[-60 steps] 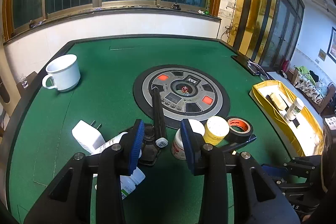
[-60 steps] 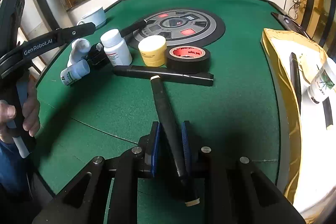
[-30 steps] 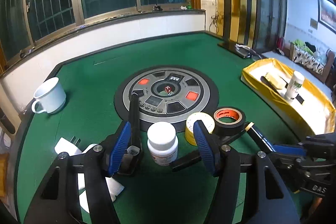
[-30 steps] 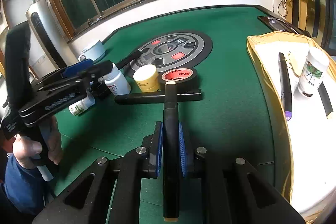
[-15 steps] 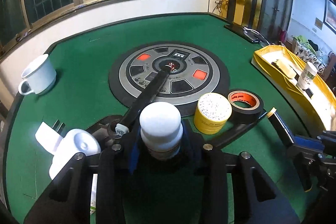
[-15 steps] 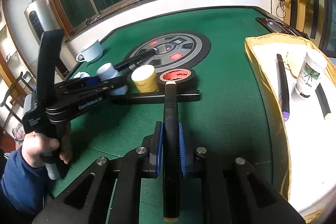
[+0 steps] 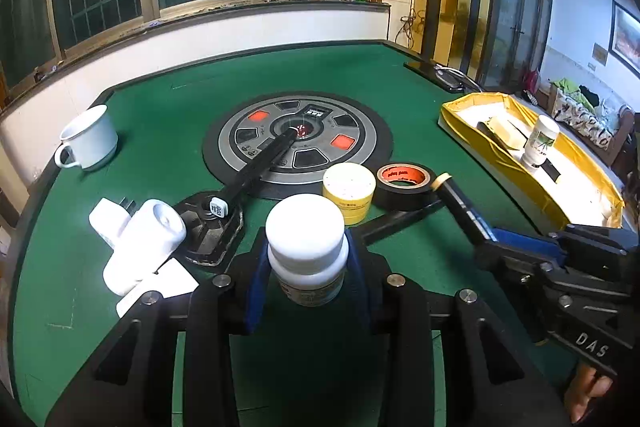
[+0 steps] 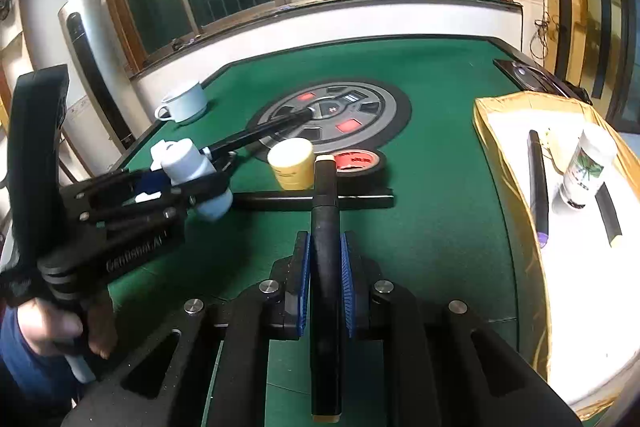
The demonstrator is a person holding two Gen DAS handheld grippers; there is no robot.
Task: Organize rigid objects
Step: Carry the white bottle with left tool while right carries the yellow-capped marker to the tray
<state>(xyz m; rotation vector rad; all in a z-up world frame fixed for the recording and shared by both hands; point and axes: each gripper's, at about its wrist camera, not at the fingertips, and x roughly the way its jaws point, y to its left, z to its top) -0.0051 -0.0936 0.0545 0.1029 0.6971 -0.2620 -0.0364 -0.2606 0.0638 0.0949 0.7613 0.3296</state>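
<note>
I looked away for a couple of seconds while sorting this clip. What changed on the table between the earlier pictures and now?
The left gripper moved onto the white pill bottle, closed on it and now holds it off the felt. The right gripper brought its black marker from slanted to straight ahead and stayed clamped. The yellow jar, tape roll, mug and yellow tray stayed put.

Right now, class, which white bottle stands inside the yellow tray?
The green-labelled white bottle, upright in the yellow tray; the others are over the green table.
</note>
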